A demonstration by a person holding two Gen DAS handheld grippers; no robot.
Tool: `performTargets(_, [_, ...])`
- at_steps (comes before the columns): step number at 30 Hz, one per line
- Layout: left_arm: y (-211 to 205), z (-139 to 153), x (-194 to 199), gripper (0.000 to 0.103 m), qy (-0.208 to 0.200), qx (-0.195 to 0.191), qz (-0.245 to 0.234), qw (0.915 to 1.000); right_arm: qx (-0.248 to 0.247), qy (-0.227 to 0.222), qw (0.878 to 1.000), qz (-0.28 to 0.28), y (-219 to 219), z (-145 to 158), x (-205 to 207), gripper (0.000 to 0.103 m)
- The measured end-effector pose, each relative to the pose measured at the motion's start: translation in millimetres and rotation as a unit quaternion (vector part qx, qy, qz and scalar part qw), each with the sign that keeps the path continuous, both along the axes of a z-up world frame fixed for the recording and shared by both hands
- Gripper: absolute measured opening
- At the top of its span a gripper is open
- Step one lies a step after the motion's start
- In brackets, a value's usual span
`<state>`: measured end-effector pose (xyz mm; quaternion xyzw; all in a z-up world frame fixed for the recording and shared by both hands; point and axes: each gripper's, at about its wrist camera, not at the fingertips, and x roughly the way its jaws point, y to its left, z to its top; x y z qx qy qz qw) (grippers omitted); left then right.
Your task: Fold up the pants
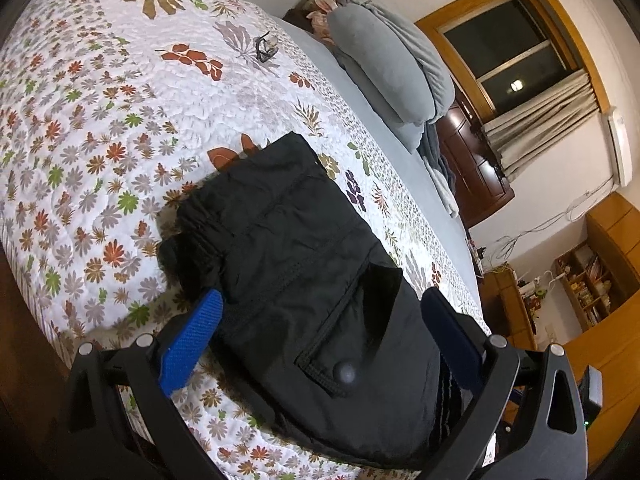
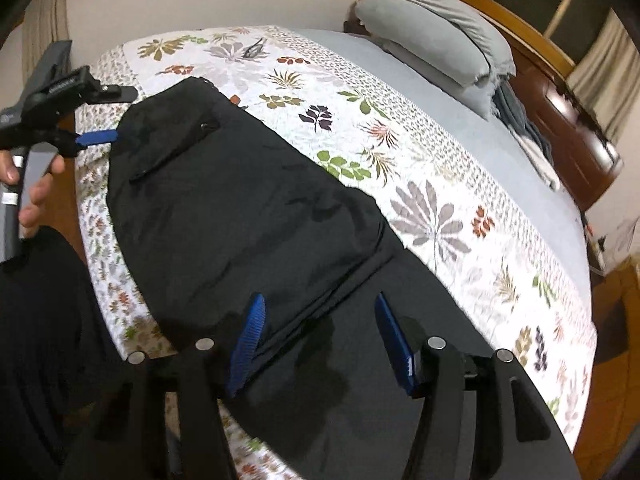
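black fabric is taking up the near side of the bed: the pants (image 2: 248, 216) are lying flat on a white quilt (image 2: 460, 184) printed with leaves, running from the far left corner down toward the near right edge. in the right wrist view the right gripper (image 2: 320, 312) is hanging just above the near part of the pants, its blue fingers (image 2: 250, 336) standing apart with the dark cloth passing beneath and between them; the pads are not pressing on it. the left gripper (image 1: 320, 300) is straddling the other end of the pants, where a flapped pocket (image 1: 360, 320) is showing, jaws spread wide on either side of the cloth, released. from the right camera this same gripper is seen at the far left, held in a hand (image 2: 36, 196), one blue finger touching the edge of the pants. grey pillows (image 2: 432, 36) are sitting stacked at the far right of the bed, well apart from the pants.
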<state>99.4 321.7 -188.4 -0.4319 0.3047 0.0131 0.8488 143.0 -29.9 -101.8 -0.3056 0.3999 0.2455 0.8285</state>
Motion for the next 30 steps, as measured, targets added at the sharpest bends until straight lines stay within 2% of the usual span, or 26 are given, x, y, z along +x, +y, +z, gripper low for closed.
performTargets(13, [-0.1, 6.9, -16.9, 0.099, 0.018, -0.028, 0.020, 0.9992, -0.022, 0.005, 0.999, 0.032, 25.4, -15.2, 31.1, 0.062])
performTargets(17, [8.1, 5.7, -25.4, 0.099, 0.044, -0.050, 0.036, 0.9971, 0.002, 0.053, 0.997, 0.052, 35.0, -17.0, 44.1, 0.067])
performTargets(18, [10.2, 4.4, -26.1, 0.099, 0.048, -0.059, 0.037, 0.9964, 0.019, 0.079, 0.995, 0.055, 36.9, -15.8, 51.6, 0.069])
performTargets(19, [12.2, 2.6, -27.2, 0.099, 0.054, -0.067, 0.041, 0.9955, 0.033, 0.101, 0.993, 0.060, 38.9, -15.1, 57.5, 0.070])
performTargets(23, [15.6, -9.4, -28.8, 0.099, 0.063, -0.112, 0.035, 0.9911, 0.101, 0.214, 0.967, 0.098, 51.3, -10.6, 89.7, 0.074])
performTargets(25, [19.1, -14.7, -26.7, 0.099, 0.060, -0.138, 0.035, 0.9879, 0.105, 0.226, 0.962, 0.113, 60.8, -7.2, 99.7, 0.078])
performTargets(27, [25.1, -20.6, -23.1, 0.099, 0.058, -0.169, 0.039, 0.9832, 0.119, 0.264, 0.949, 0.126, 71.9, -5.0, 117.3, 0.080])
performTargets(30, [31.1, -25.7, -15.3, 0.099, 0.063, -0.190, 0.046, 0.9788, 0.143, 0.318, 0.929, 0.124, 88.3, -5.4, 148.3, 0.083])
